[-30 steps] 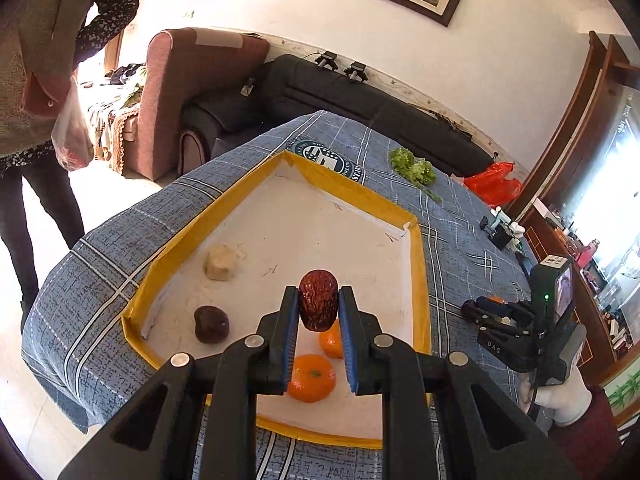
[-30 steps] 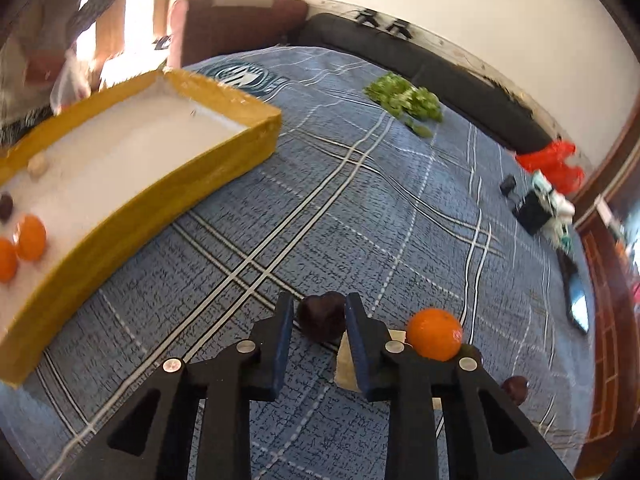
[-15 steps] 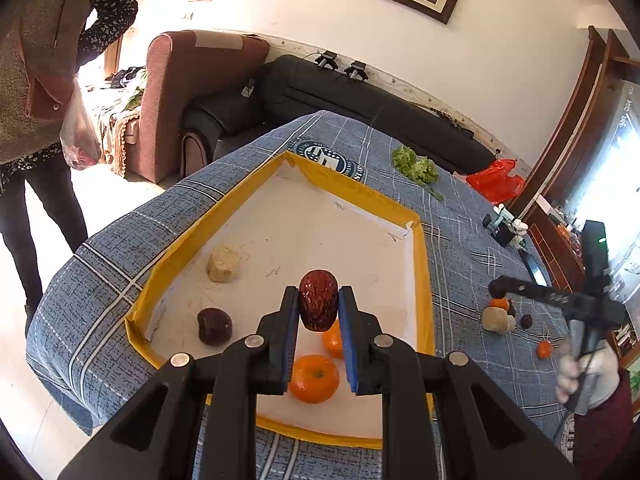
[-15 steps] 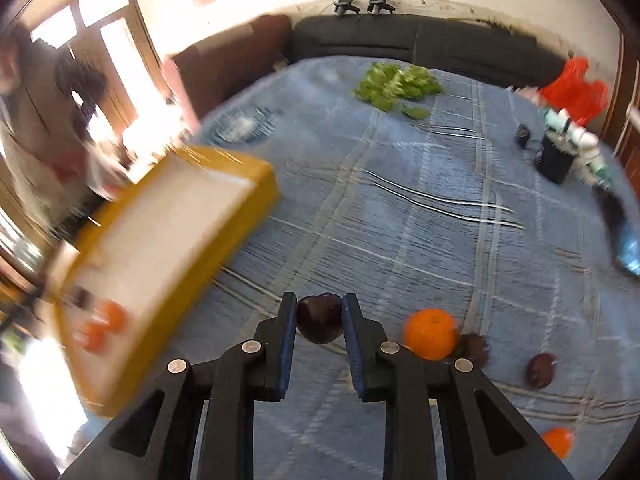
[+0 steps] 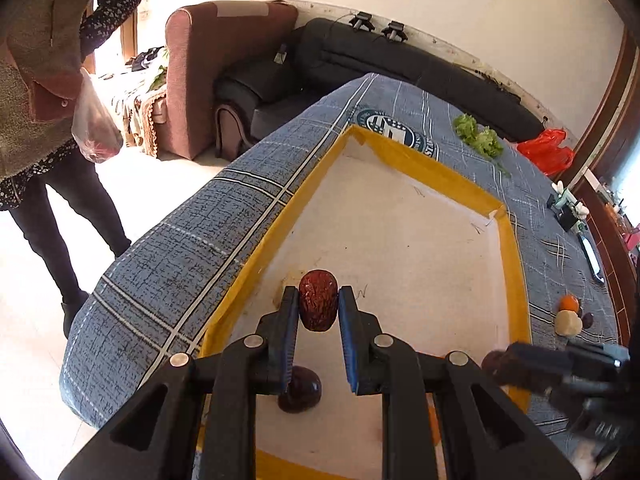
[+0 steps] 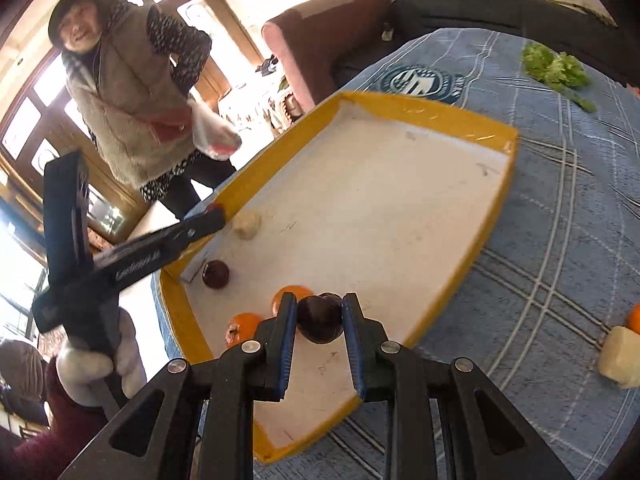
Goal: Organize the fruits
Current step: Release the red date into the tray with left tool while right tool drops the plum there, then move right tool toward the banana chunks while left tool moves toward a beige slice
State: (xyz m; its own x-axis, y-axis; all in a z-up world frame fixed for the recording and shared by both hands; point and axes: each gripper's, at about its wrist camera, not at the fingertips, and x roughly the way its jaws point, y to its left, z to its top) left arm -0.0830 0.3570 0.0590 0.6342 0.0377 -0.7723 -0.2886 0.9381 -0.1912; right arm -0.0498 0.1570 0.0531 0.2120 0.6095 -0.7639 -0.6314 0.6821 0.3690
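My left gripper (image 5: 318, 314) is shut on a wrinkled red date (image 5: 317, 305) and holds it above the near left part of the yellow-rimmed tray (image 5: 420, 166). A dark fruit (image 5: 301, 389) lies in the tray below it. My right gripper (image 6: 319, 318) is shut on a dark purple fruit (image 6: 320, 318) above the near end of the same tray (image 6: 440, 120). In the right wrist view the tray holds two oranges (image 6: 291, 294), a dark fruit (image 6: 216, 274) and a pale chunk (image 6: 247, 224). The left gripper also shows in that view (image 6: 214, 212).
Outside the tray on the blue checked cloth lie an orange (image 5: 569, 303), a pale chunk (image 5: 567, 323) and a dark fruit (image 5: 587, 320). Lettuce (image 5: 478, 138) and a red bag (image 5: 546, 152) lie at the far end. A person (image 6: 132, 108) stands by the table's left side.
My right gripper has swung left with the dark fruit, from over the cloth to over the tray. My left gripper has shifted left and forward over the tray, still holding the date.
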